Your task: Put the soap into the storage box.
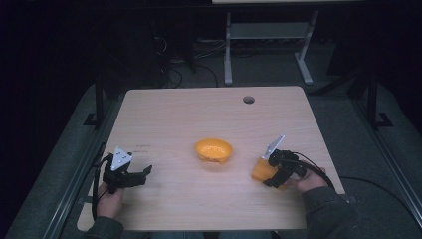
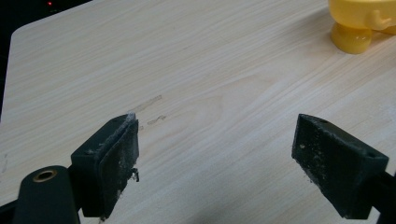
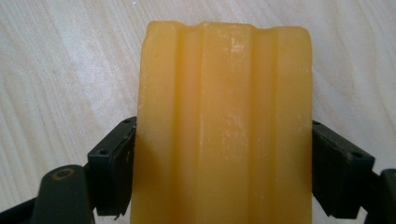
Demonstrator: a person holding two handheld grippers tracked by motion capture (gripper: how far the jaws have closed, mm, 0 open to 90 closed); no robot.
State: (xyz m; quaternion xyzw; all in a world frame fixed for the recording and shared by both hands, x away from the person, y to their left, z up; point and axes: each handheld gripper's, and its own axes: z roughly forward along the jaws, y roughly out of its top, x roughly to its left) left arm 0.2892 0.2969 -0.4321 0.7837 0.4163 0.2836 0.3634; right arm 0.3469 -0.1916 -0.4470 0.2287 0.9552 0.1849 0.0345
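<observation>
A stiff, likely light ridged orange block [image 3: 224,126] is clamped by its flat sides in the right gripper [image 1: 276,172] beside the orange bowl [image 1: 214,150], the left gripper [image 2: 215,158] held wide and empty.

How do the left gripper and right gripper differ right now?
The left gripper stands open with nothing between its jaws, bare wood showing in the gap; the right gripper is shut on an orange ridged block, a jaw against each side. The left gripper sits at the table's left near edge, pointing toward the orange bowl; the right gripper sits to the bowl's right. Both are hand-held, black-jawed and low over the table.
</observation>
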